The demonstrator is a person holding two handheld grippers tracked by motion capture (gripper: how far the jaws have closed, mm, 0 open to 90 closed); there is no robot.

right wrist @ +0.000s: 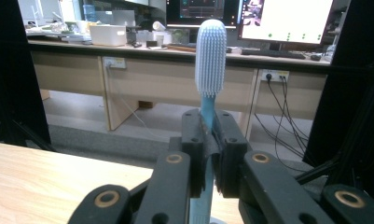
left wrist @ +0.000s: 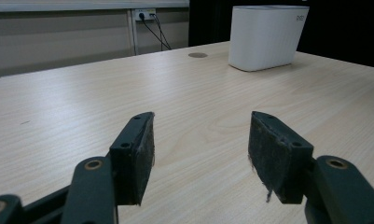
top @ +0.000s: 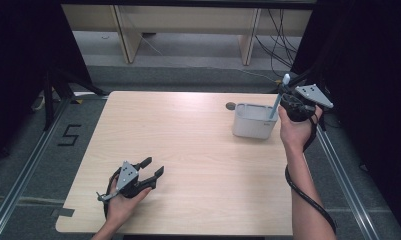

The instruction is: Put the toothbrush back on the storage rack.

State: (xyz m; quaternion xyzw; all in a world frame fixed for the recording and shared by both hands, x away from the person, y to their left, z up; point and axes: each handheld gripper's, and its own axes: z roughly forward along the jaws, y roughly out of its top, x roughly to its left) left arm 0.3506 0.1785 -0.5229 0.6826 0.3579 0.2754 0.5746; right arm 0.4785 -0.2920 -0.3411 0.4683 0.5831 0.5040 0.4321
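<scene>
A light blue toothbrush (top: 279, 97) stands bristles up, its lower end inside a white holder box (top: 254, 121) at the table's far right. My right gripper (top: 286, 98) is shut on its handle just above the box. In the right gripper view the toothbrush (right wrist: 209, 60) rises between the pads, and my right gripper (right wrist: 210, 140) clamps the blue neck. My left gripper (top: 154, 168) rests open near the front left of the table with nothing between its fingers. The left gripper view has my left gripper (left wrist: 201, 140) spread wide over bare wood, the white box (left wrist: 267, 37) far ahead.
The wooden table (top: 178, 150) has a small round grommet (top: 231, 106) left of the box. Desk legs and cables stand beyond the far edge. Black frames and floor rails flank both sides. A desk with monitors (right wrist: 287, 21) sits behind.
</scene>
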